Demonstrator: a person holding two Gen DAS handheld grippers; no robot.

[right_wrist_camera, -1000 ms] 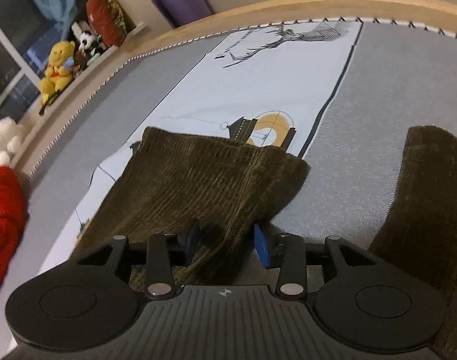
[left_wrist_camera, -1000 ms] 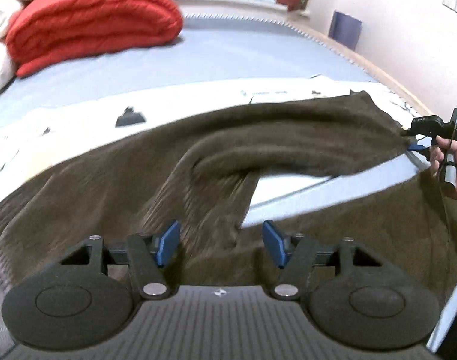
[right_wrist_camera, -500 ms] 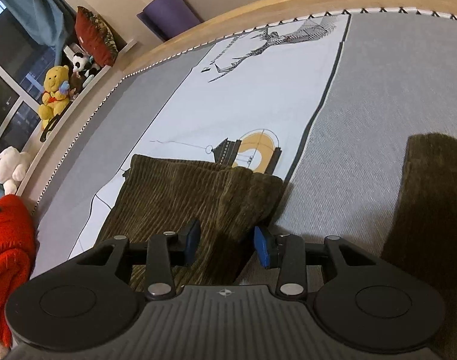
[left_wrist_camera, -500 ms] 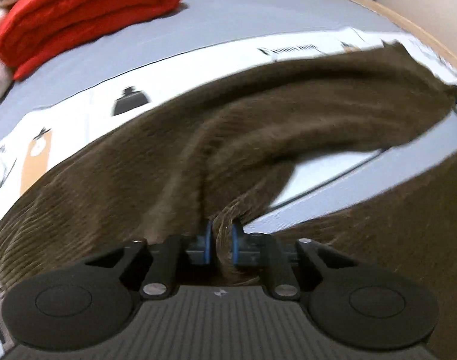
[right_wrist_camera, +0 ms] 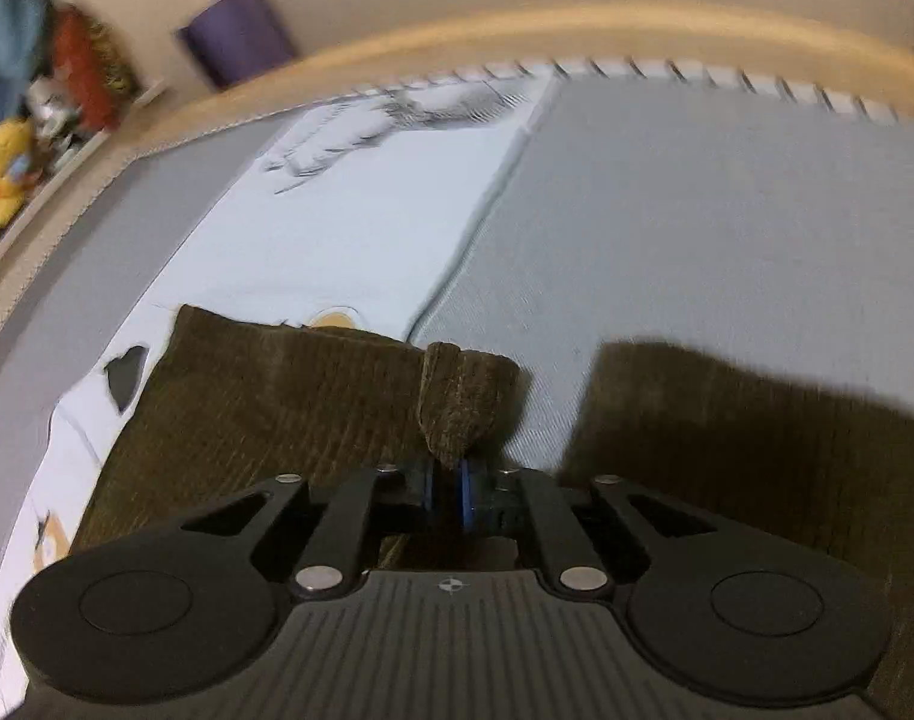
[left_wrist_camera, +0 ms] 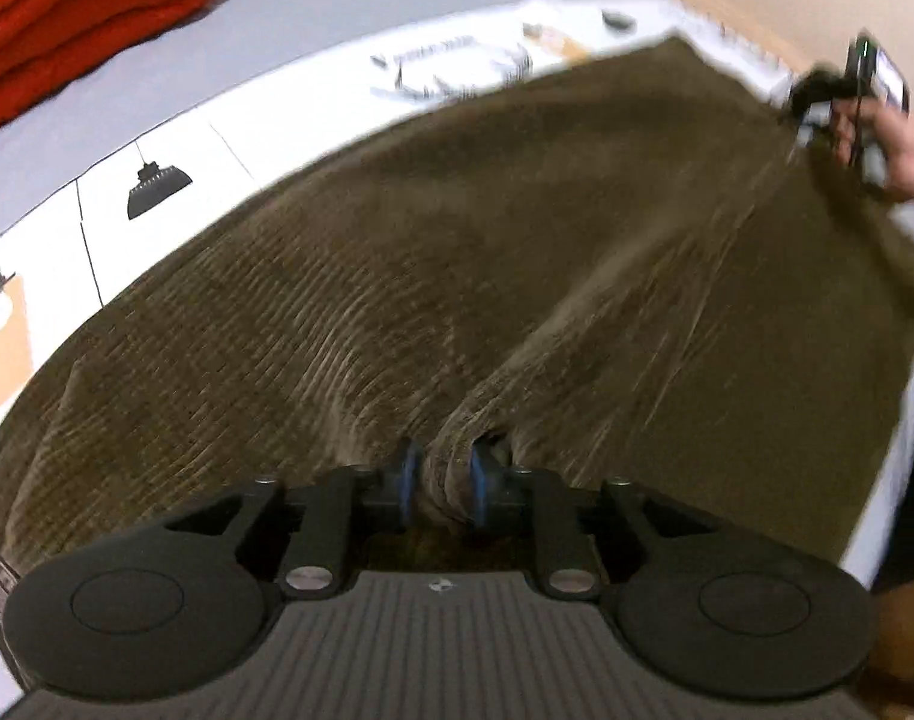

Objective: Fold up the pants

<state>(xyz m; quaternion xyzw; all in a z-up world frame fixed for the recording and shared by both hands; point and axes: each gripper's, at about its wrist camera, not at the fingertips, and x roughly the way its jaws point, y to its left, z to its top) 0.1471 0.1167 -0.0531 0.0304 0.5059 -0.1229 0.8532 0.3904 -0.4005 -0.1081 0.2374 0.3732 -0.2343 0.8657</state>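
Where a second earlier the left gripper [left_wrist_camera: 438, 489] had hung spread above the cloth with nothing between its blue pads, it now pinched a thick bunched fold of the brown corduroy pants [left_wrist_camera: 396, 276], the jaws easing slightly apart after their tightest squeeze yet with the fold still pressed between them. The pants lay across the printed sheet [left_wrist_camera: 228, 138] on the bed, and from that pinch the cloth ran taut and ridged toward the right of the left wrist view. The gap of sheet that had shown between the two legs a second before was gone from this view, covered by brown cloth, so I judged the upper leg was being drawn over the lower one. At the far right of that view the right gripper [left_wrist_camera: 817, 102], in a person's hand [left_wrist_camera: 895, 150], met the leg's end.

In the right wrist view, the right gripper [right_wrist_camera: 447, 495] had closed from a half-spread stance onto the hem corner of that leg [right_wrist_camera: 463, 402], which stood up in a small peak between the pads; the other leg [right_wrist_camera: 757, 438] lay apart to the right. With both ends gripped, the lengthwise fold looked under way, not yet laid flat.

No brand, label or legible writing showed; the sheet's prints were drawings only, and both views were blurred.
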